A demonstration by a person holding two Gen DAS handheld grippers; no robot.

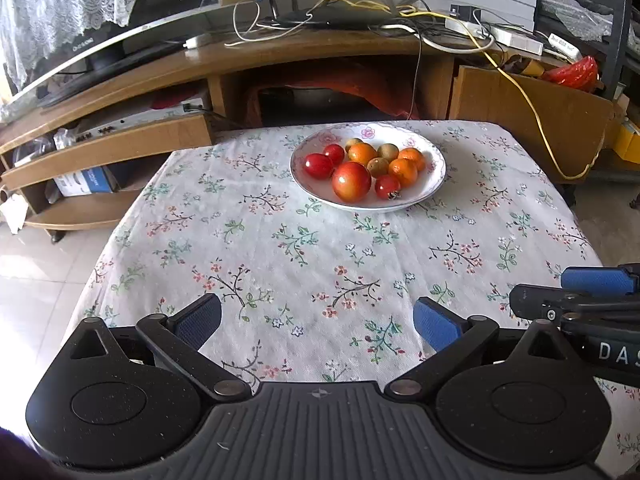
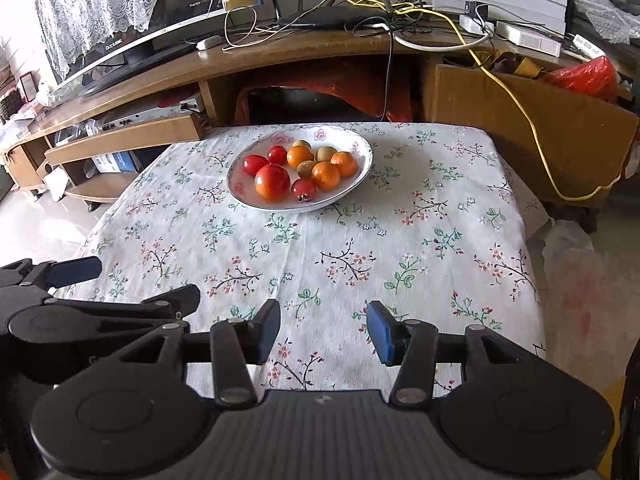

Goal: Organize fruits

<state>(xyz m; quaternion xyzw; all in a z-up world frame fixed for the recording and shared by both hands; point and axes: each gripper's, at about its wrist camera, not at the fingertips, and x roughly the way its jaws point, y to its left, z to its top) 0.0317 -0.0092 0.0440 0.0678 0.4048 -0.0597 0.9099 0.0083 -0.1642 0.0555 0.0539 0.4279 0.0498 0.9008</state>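
A white flowered plate sits at the far side of the table. It holds several fruits: a large red-orange tomato, small red tomatoes, oranges and small greenish-brown fruits. My left gripper is open and empty, low over the near tablecloth. My right gripper is open and empty, beside the left one; its fingers show at the right edge of the left wrist view.
The table wears a floral cloth. Behind it stands a wooden TV bench with a monitor, a router and tangled cables. A yellow cable hangs at the right. Tiled floor lies to the left.
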